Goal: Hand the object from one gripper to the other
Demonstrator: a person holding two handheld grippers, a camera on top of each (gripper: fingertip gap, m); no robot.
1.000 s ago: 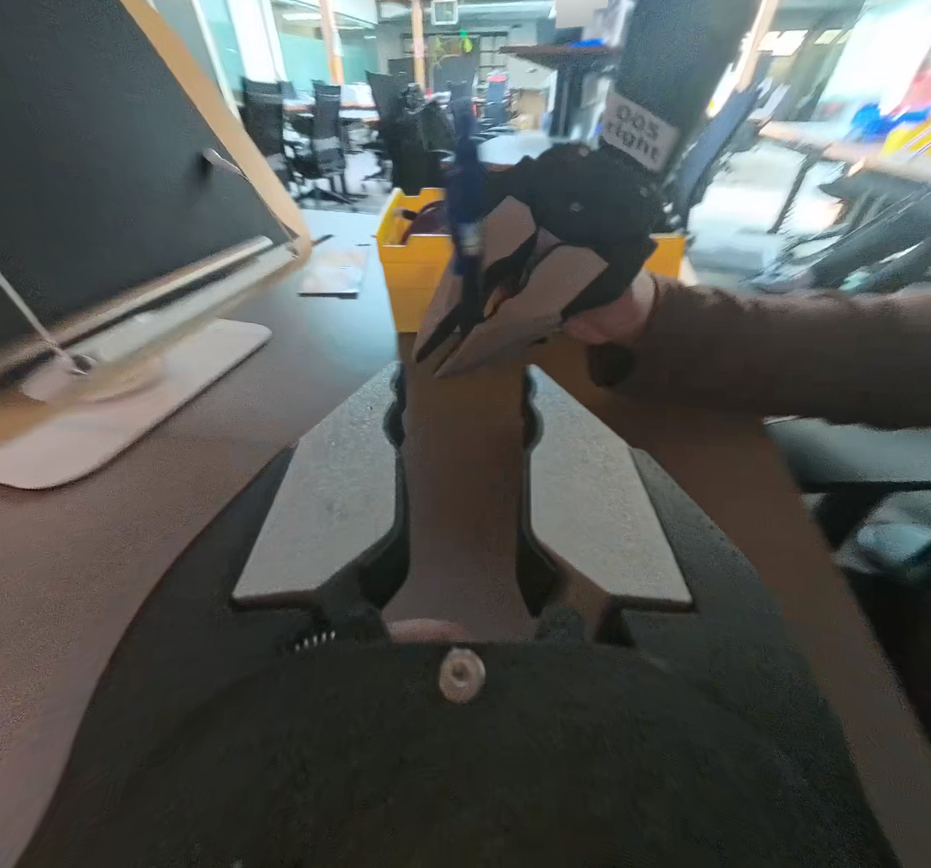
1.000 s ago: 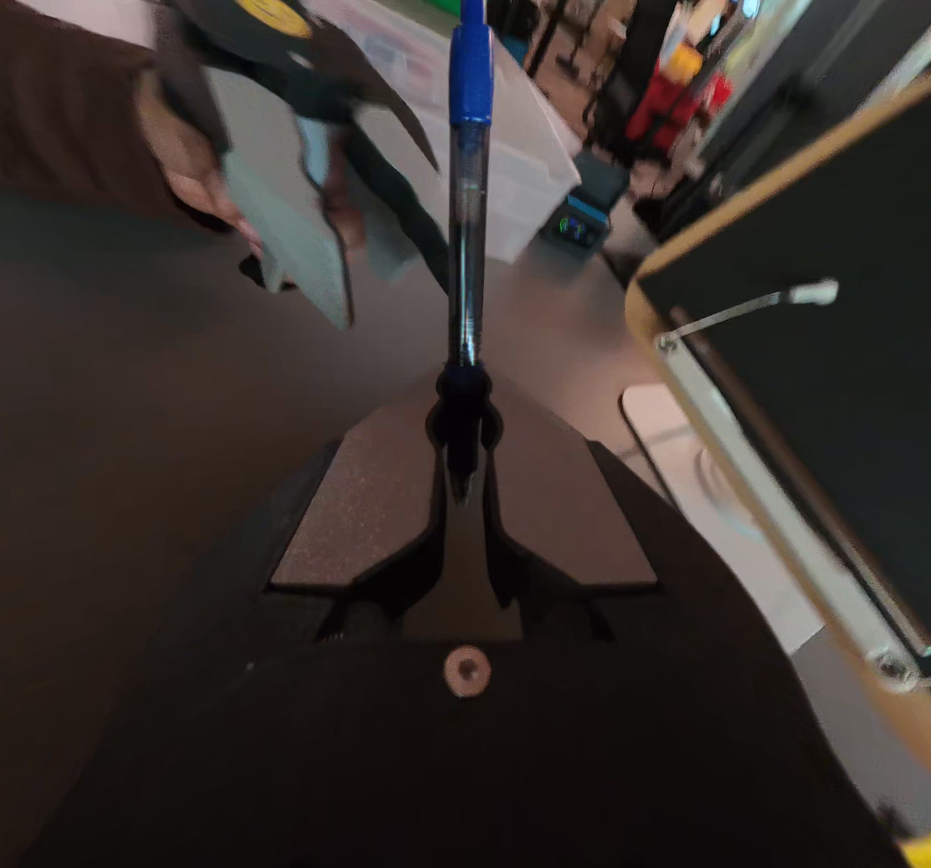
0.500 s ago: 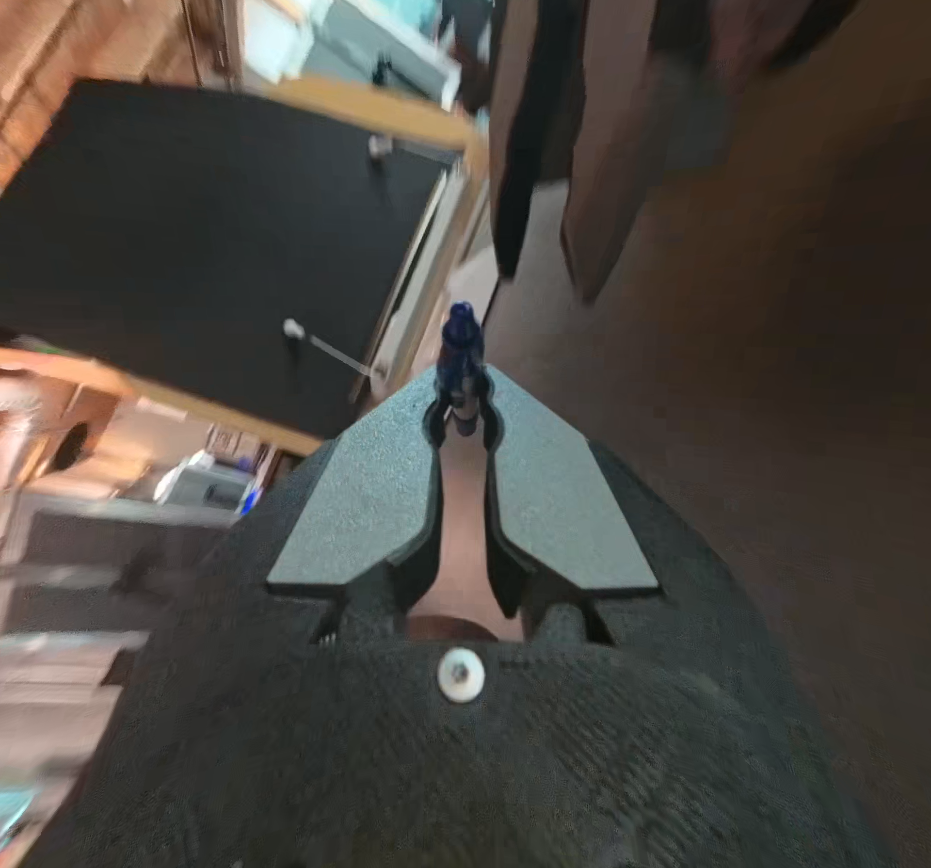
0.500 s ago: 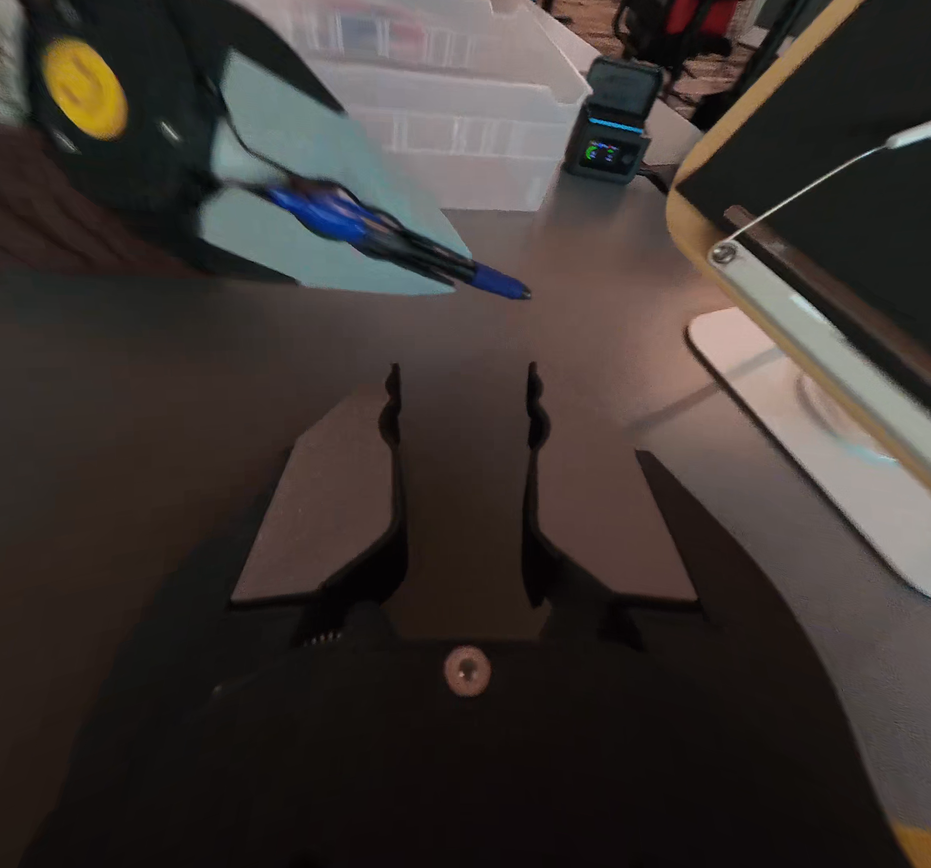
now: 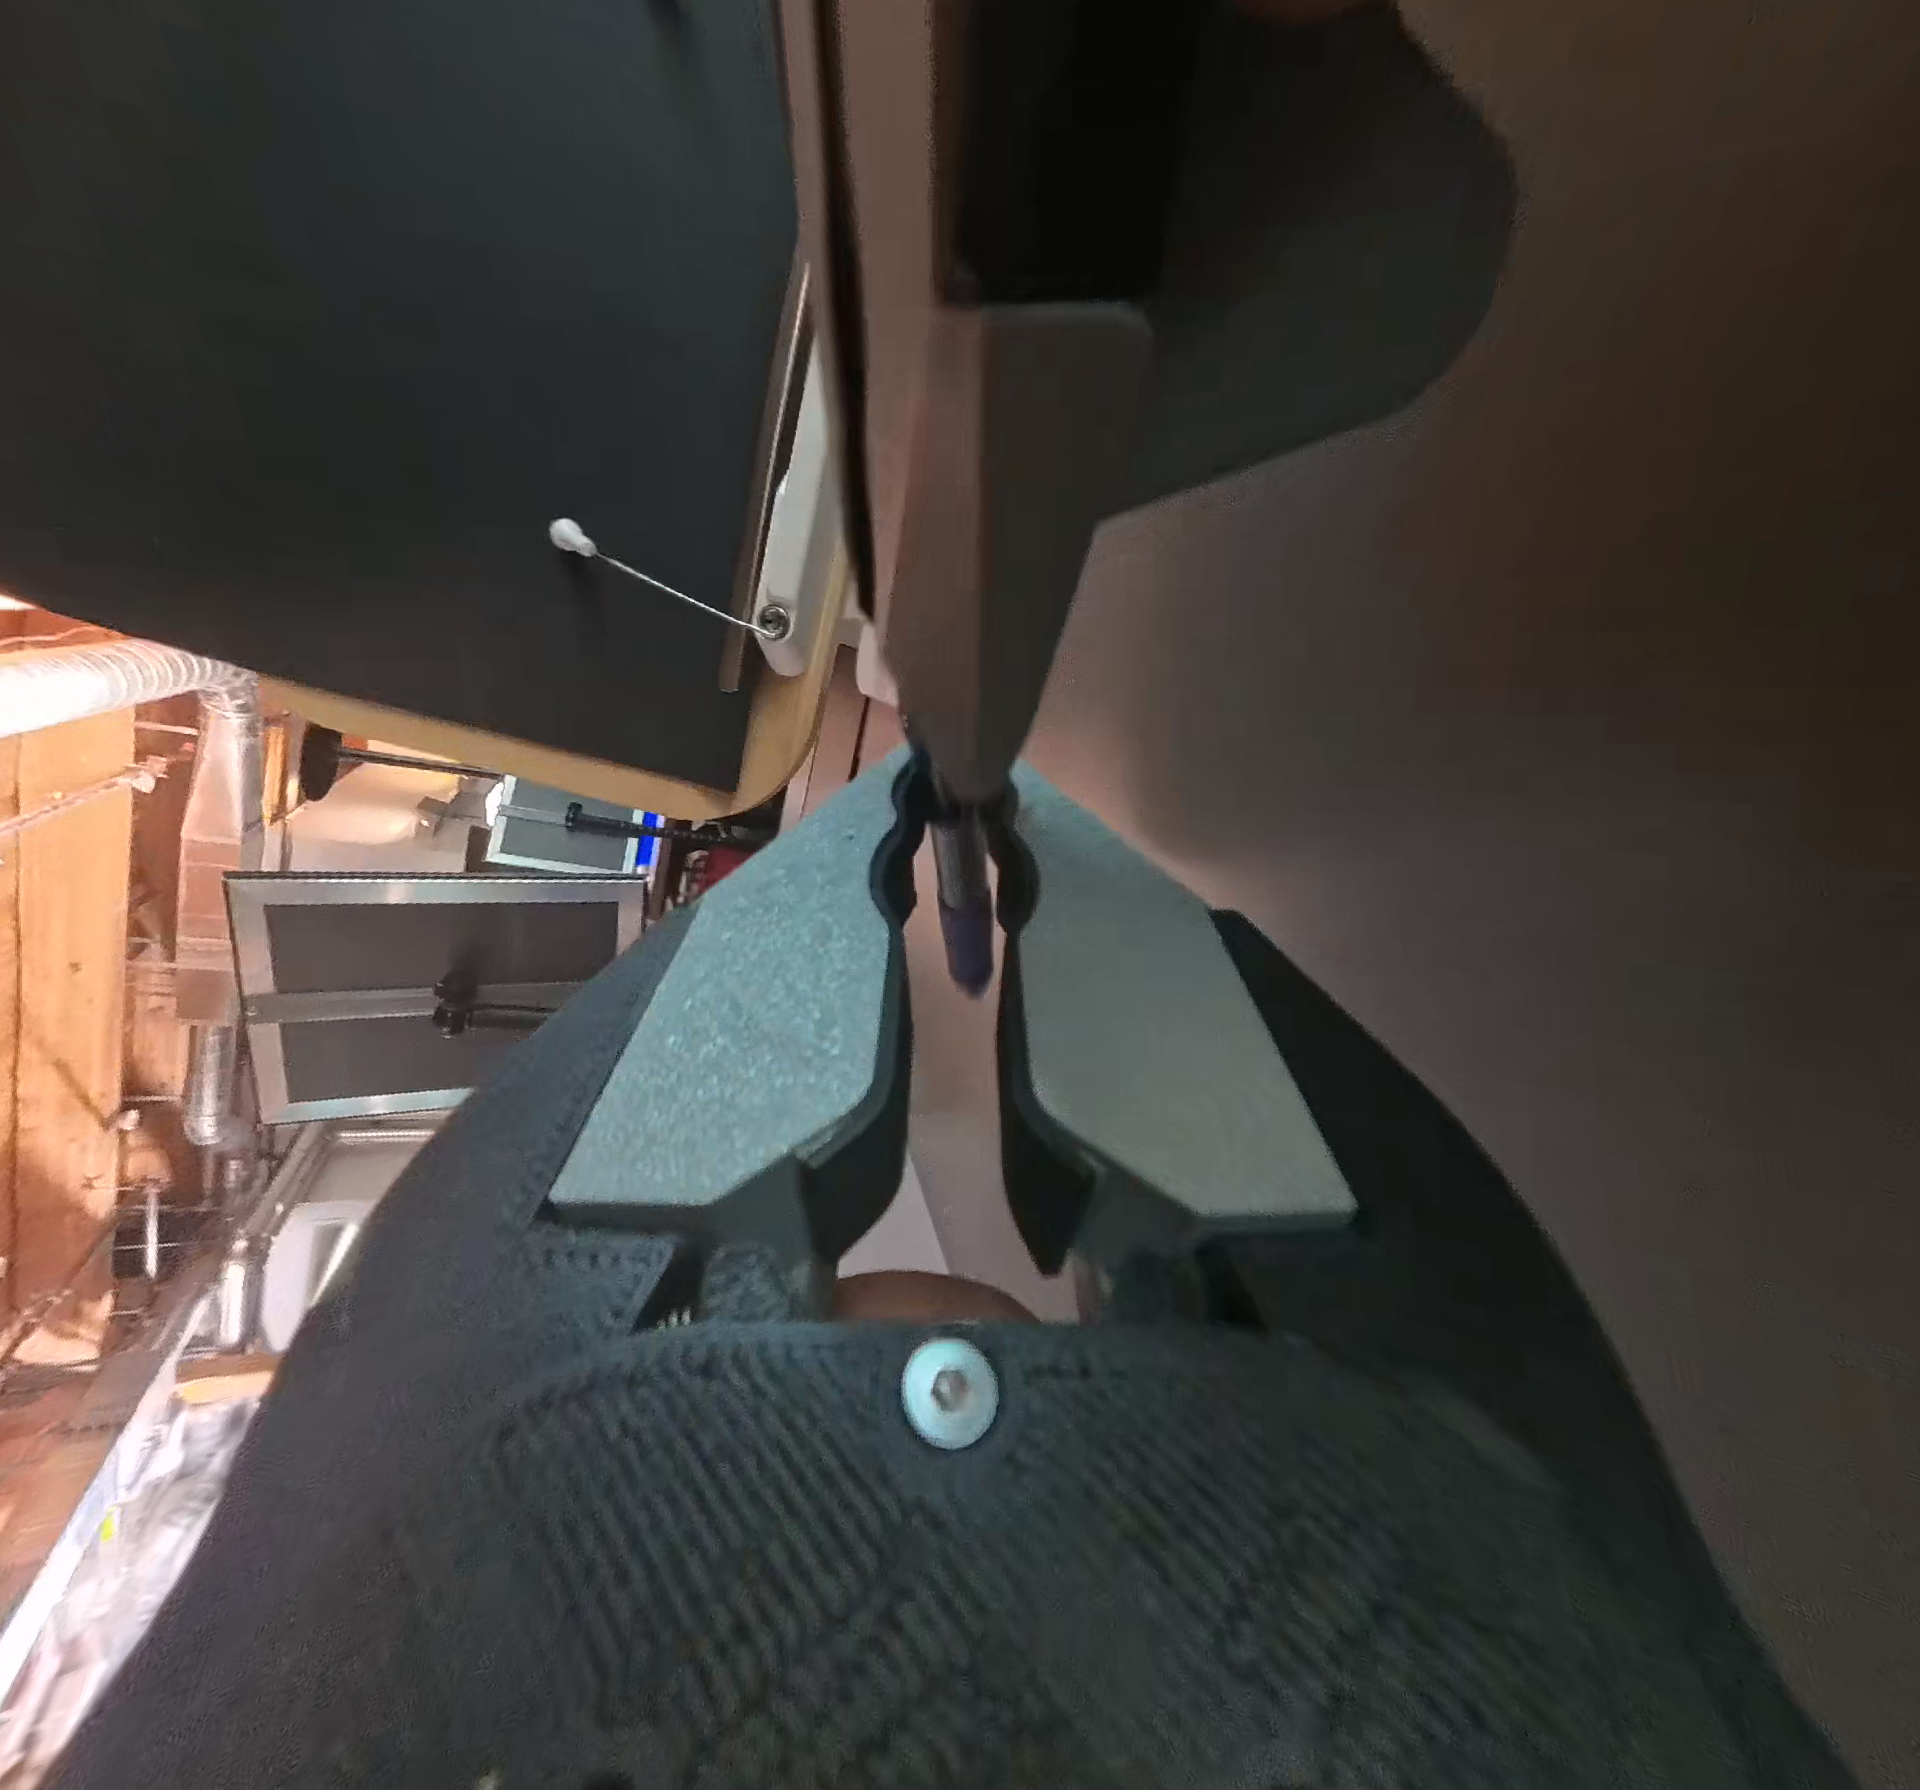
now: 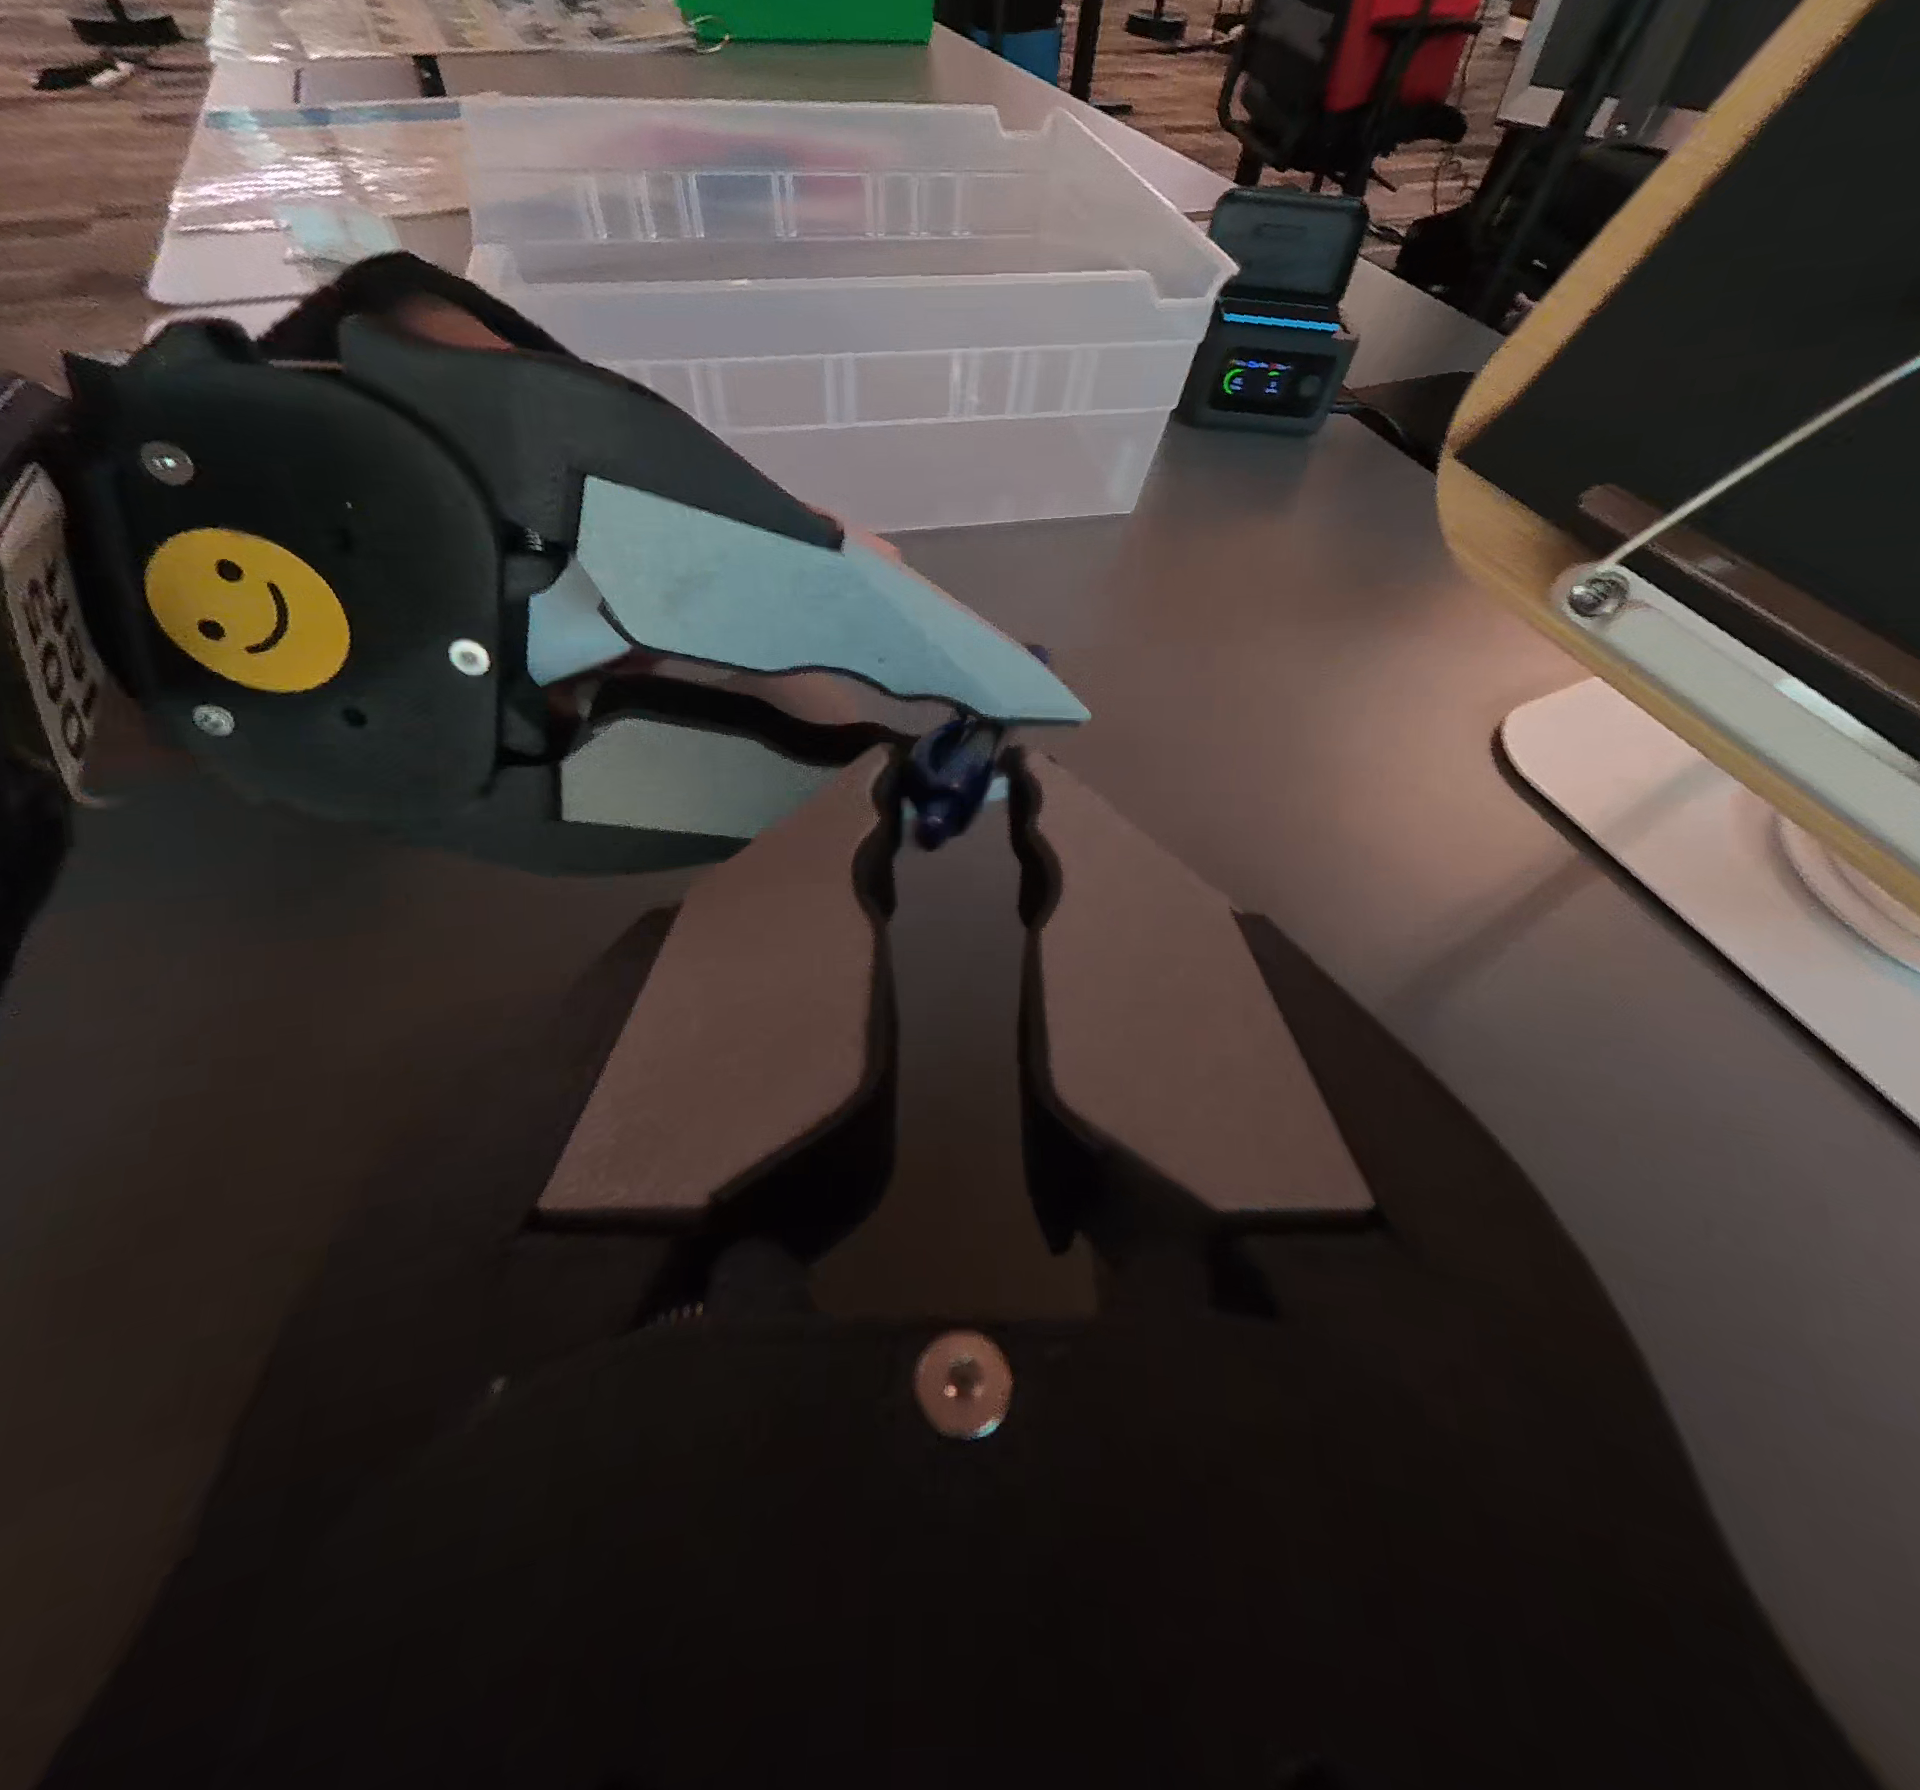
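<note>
A blue pen (image 5: 961, 919) is clamped in the tips of my left gripper (image 5: 956, 805), its end poking back between the fingers. My left gripper is shut on it. In the right wrist view the left gripper (image 6: 997, 727), with a yellow smiley disc, reaches in from the left and holds the pen (image 6: 940, 784). My right gripper (image 6: 951, 795) has its fingertips on either side of the pen's blue end. Its jaws are narrowed but a gap still shows beside the pen. In the left wrist view the right gripper (image 5: 956, 753) comes down from above.
Both grippers hover over a dark table (image 6: 1299, 701). A clear plastic bin (image 6: 831, 306) and a small black device with a screen (image 6: 1278, 327) stand behind. A black board with a wooden edge (image 6: 1714, 286) on a white base (image 6: 1662, 805) stands to the right. The tips of both grippers are at nearly the same place.
The pen passed from my right gripper to my left, and the right opened. Since then the right gripper has come back to the pen and its jaws have narrowed around it.
</note>
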